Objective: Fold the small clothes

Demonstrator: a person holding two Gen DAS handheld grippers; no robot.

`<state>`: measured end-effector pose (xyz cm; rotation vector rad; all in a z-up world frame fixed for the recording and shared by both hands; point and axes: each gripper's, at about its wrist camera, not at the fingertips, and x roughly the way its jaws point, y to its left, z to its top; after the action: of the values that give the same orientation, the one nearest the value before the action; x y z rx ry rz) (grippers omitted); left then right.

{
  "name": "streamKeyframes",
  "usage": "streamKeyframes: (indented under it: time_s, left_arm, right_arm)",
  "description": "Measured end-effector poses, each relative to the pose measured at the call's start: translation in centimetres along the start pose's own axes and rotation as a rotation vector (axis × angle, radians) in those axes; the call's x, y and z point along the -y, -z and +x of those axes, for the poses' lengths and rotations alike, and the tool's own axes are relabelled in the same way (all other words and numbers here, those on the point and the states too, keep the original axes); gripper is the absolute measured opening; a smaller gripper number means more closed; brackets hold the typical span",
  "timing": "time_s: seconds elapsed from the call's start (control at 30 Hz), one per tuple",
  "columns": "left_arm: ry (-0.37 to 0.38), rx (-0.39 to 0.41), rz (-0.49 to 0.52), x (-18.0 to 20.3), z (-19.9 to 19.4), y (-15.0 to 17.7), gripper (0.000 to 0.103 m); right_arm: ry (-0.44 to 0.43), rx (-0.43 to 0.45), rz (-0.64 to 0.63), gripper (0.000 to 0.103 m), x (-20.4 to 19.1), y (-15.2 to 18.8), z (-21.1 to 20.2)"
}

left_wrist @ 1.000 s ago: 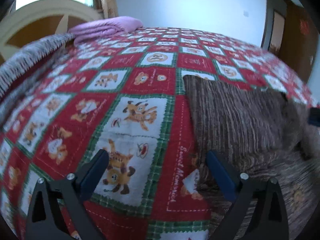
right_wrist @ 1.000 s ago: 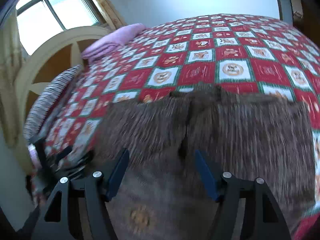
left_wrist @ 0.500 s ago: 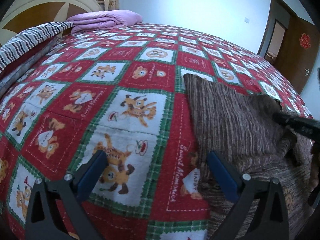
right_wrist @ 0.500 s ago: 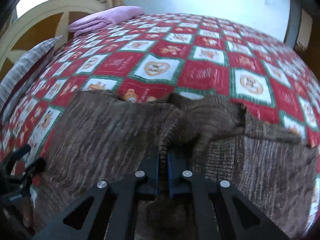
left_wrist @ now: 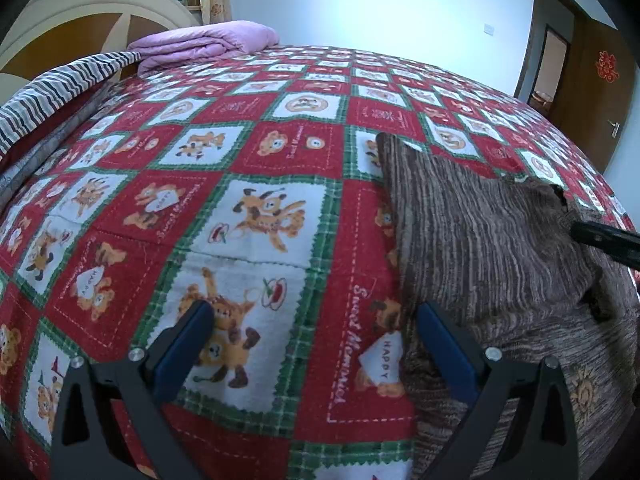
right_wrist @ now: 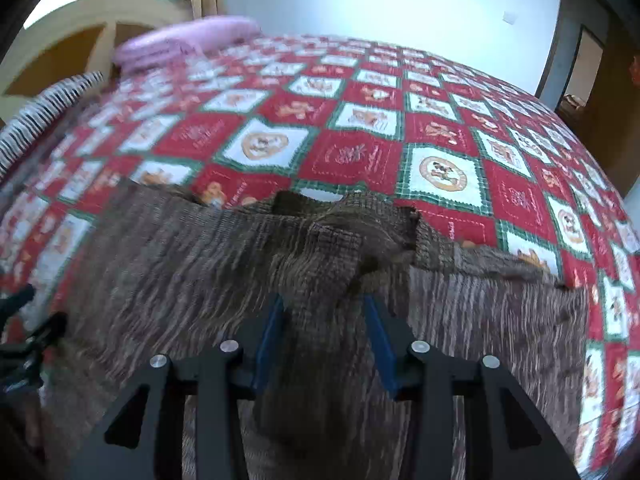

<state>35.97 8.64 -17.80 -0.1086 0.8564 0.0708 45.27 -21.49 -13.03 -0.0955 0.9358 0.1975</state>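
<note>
Brown striped garment (right_wrist: 168, 272) lies flat on the bed (left_wrist: 248, 152); right hand-held gripper (right_wrist: 324, 320), part-closed, pinches its raised middle ridge, left hand-held gripper (left_wrist: 316, 332) gapes empty beside its edge: lift evenly, fold squarely.

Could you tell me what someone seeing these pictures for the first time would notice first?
The red, green and white bear-print bedspread fills nearly the whole frame. On it lies brown striped clothing, with a fold bunched up between the fingers of the right gripper, while the left gripper hangs open over the bedspread at the garment's edge. At the far end, by the headboard, sits a folded lilac blanket.
</note>
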Motion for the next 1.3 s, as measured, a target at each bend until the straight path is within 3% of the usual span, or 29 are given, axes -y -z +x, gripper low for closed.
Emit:
streamKeyframes:
  time_s: [0.07,0.13,0.23,0.3,0.47,0.63,0.77,0.83,0.87,0.9,1.0,1.07,1.17,1.2,1.3]
  left_arm:
    - [0.001,-0.001,-0.002,0.0,0.0,0.0,0.103]
    - [0.0,0.0,0.001,0.0,0.0,0.0,0.103]
    - [0.0,0.001,0.0,0.0,0.0,0.0,0.103]
    - [0.001,0.001,0.0,0.0,0.0,0.0,0.103]
    - [-0.001,0.0,0.002,0.0,0.0,0.0,0.103]
    - [-0.007,0.001,0.007,0.1,0.0,0.0,0.103]
    - [-0.03,0.026,0.007,0.1,-0.8,-0.3,0.103]
    - [-0.054,0.06,0.016,0.4,-1.5,-0.6,0.103]
    - [-0.067,0.089,0.039,1.1,-2.0,-0.9,0.103]
    - [-0.076,0.102,0.07,1.8,-2.1,-1.0,0.103]
    - [-0.096,0.092,0.158,3.8,-1.4,-1.2,0.103]
    - [-0.122,0.033,0.237,5.2,0.3,-0.6,0.103]
    - [-0.129,0.048,0.243,5.3,0.2,-0.5,0.103]
    - [-0.126,0.045,0.242,5.2,0.3,-0.4,0.103]
    - [-0.095,0.029,0.215,4.7,0.7,-0.5,0.103]
  right_arm:
    - [-0.126,0.007,0.083,0.044,0.9,0.7,-1.4]
    - [-0.199,0.001,0.122,0.044,0.9,1.3,-1.9]
    - [-0.163,-0.065,0.086,0.044,-0.3,2.7,-0.9]
    - [-0.133,-0.06,0.054,0.007,-0.9,3.4,-0.9]
    - [-0.112,0.019,0.003,0.007,-1.1,4.2,-4.2]
    - [-0.073,-0.06,-0.059,0.007,-0.9,5.5,-1.8]
    - [-0.056,-0.047,-0.04,0.013,-0.9,5.6,-2.9]
    - [0.011,-0.004,-0.076,0.033,-1.6,5.3,-3.9]
    - [0.021,0.022,-0.09,0.049,-2.0,5.2,-4.4]
    - [-0.01,0.057,-0.102,0.055,-2.4,4.9,-5.1]
    - [-0.091,0.073,-0.133,0.055,-3.3,4.5,-5.0]
    - [-0.13,0.039,-0.133,0.055,-3.2,4.6,-4.2]
    - [-0.138,-0.041,-0.077,0.054,-1.0,5.7,-2.1]
    - [-0.117,-0.04,-0.077,0.054,-0.6,6.2,-2.0]
    - [-0.178,-0.009,-0.056,0.054,1.1,7.2,-2.4]
